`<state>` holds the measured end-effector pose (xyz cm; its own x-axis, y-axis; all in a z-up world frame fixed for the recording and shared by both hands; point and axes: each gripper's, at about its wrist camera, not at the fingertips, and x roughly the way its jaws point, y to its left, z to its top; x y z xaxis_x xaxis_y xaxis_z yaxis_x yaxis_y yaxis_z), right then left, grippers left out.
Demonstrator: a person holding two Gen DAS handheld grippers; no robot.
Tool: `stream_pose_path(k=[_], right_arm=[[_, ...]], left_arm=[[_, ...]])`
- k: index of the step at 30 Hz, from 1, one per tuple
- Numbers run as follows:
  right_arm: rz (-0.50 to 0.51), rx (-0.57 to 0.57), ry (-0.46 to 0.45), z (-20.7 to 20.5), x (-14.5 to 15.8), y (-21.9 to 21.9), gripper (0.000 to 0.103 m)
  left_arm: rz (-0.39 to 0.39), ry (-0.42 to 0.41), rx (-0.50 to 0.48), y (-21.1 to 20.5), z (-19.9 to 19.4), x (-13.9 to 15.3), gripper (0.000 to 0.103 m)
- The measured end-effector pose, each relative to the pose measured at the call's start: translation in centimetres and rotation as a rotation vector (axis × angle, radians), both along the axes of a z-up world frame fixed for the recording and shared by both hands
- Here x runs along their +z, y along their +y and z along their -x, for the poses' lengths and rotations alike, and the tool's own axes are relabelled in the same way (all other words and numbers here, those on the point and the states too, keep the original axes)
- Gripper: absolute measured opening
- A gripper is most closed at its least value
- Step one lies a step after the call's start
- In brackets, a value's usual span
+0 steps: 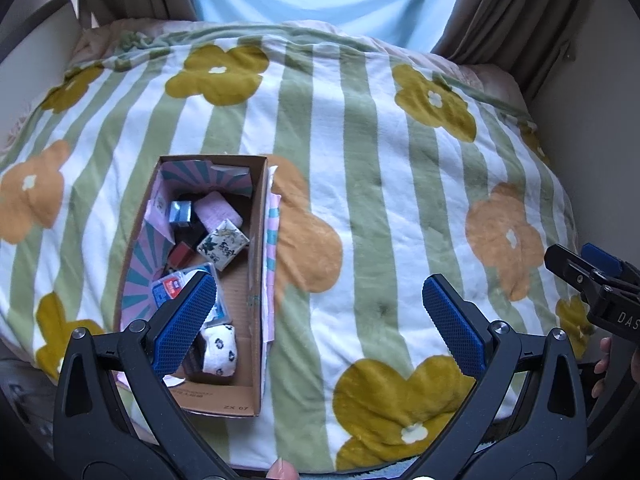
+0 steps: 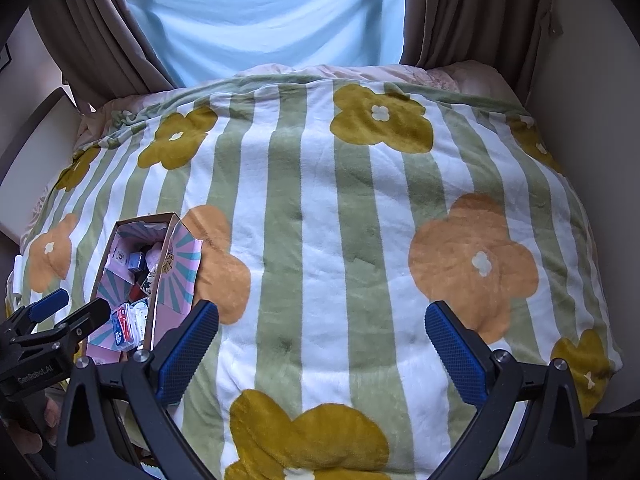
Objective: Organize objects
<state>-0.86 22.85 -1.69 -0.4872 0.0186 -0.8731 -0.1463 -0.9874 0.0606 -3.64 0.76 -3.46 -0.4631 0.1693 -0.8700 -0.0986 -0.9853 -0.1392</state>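
Observation:
A long cardboard box (image 1: 256, 264) lies on the bed at the left, also in the right wrist view (image 2: 162, 280). It holds several small items: a floral square tin (image 1: 223, 243), a pink roll (image 1: 218, 210), a silver-blue box (image 1: 180, 212), a blue-red packet (image 1: 170, 288) and a white spotted sock (image 1: 219, 350). My left gripper (image 1: 320, 312) is open and empty, its left finger (image 1: 184, 320) over the box's near end. My right gripper (image 2: 322, 344) is open and empty over the blanket, right of the box; it shows at the left wrist view's right edge (image 1: 592, 276).
A striped blanket with flower shapes (image 1: 360, 184) covers the whole bed. Brown curtains (image 2: 460, 12) and a light blue drape (image 2: 260, 16) hang behind it. A wall (image 2: 592, 120) runs along the right side. A pale board (image 1: 36, 52) stands at the far left.

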Motion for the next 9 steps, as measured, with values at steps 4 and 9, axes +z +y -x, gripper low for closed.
stream_pose_path(k=[4,9], right_arm=[[0.002,0.004,0.004,0.09,0.17,-0.17,0.103],[0.013,0.0,0.002,0.13,0.02,-0.2,0.103]], left_arm=[[-0.008,-0.015,-0.018,0.42,0.07,-0.2,0.103],[0.005,-0.001,-0.035,1.0,-0.34,-0.26,0.103]])
